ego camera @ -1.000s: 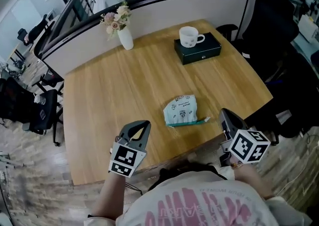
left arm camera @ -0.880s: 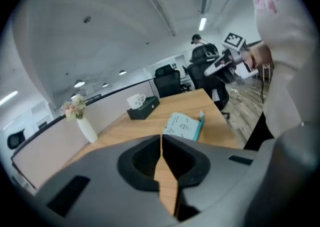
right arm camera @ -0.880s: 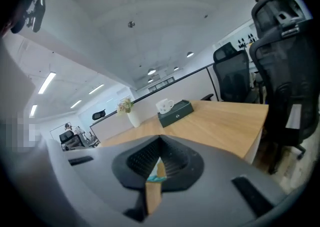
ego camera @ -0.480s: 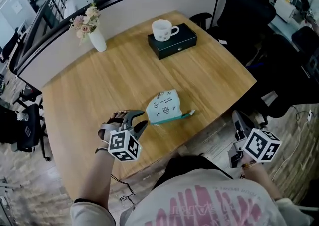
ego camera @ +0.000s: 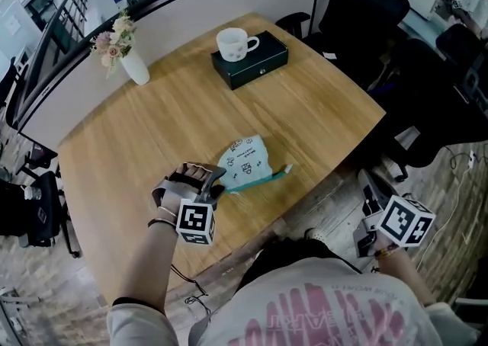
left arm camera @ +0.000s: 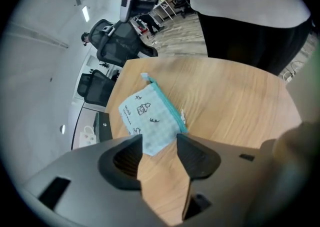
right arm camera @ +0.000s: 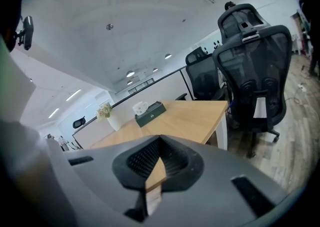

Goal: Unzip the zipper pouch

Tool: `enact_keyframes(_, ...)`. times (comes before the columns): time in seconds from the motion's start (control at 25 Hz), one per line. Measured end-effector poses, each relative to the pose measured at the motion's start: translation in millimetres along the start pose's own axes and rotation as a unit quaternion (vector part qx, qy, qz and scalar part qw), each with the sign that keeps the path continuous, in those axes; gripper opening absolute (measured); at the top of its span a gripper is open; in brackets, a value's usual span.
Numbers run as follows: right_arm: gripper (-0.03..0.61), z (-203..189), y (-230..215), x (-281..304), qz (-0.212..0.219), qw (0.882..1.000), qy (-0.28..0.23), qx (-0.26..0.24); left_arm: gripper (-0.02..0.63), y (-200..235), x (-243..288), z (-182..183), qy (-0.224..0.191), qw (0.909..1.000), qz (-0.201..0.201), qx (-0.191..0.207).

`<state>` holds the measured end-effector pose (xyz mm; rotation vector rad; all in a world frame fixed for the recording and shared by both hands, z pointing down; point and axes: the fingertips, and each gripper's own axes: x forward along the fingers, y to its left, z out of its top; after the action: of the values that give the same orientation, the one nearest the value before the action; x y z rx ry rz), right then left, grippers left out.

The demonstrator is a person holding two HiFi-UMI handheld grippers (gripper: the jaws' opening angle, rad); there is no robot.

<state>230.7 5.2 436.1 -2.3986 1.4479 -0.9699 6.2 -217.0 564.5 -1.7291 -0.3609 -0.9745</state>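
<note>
Lying lengthwise away from left gripper (left arm camera: 159, 145), zipper pouch (left arm camera: 144, 117) had teal zipper edge (left arm camera: 168, 107) rightward. Jaws, having just been opening, stood released about its near corner, untouched. Right gripper (right arm camera: 158, 163) was clenched, empty.

L gripper (left arm camera: 159, 145) just opened, prob. empty, R gripper (right arm camera: 159, 148) shut

Light wooden table (ego camera: 191, 123) with a rounded far edge. Far side: white ceramic mug (ego camera: 232, 43) sits on a dark rectangular box (ego camera: 259, 64). Far left corner, well apart, is a white vase (ego camera: 136, 70) of pale pink flowers (ego camera: 113, 36), upright. Grey curved partition (ego camera: 198, 9) behind the table. Black mesh office chairs (ego camera: 366, 1) on the right.
</note>
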Motion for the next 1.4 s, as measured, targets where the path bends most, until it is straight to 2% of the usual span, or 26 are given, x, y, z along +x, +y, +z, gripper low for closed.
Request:
enact_keyframes(0.24,-0.005,-5,-1,2,-0.002,1.0,0.001,0.008,0.195,-5,10,16,-0.014,0.9989,-0.018,0.041)
enact_keyframes(0.4,-0.005,-7,1,2,-0.002,1.0,0.003,0.008,0.184,-5,16,26,-0.018,0.9979,-0.035,0.052)
enact_keyframes(0.68,-0.005,-9,2,2,-0.003,1.0,0.001,0.012,0.158,-3,26,33,-0.011,0.9973,-0.057,0.045)
enact_keyframes(0.92,-0.005,-7,-2,-3,-0.009,1.0,-0.006,0.021,0.102,-8,35,33,0.004,0.9931,-0.114,0.029)
enact_keyframes(1.04,-0.005,-8,-2,-5,-0.01,1.0,-0.008,0.023,0.062,-11,36,33,0.015,0.9888,-0.149,0.005)
enact_keyframes(1.16,-0.003,-8,-1,-7,-0.008,1.0,-0.009,0.024,0.048,-10,37,33,0.025,0.9875,-0.152,-0.035)
enact_keyframes(1.2,-0.003,-8,0,-7,-0.006,1.0,-0.01,0.025,0.026,-9,36,34,0.025,0.9874,-0.146,-0.056)
enact_keyframes(1.28,-0.003,-7,0,-7,-0.005,1.0,-0.011,0.026,0.02,-6,36,37,0.018,0.9842,-0.134,-0.114)
enact_keyframes(1.4,-0.003,-7,0,-4,-0.001,0.999,-0.011,0.031,0.015,-2,34,46,-0.007,0.9679,-0.132,-0.214)
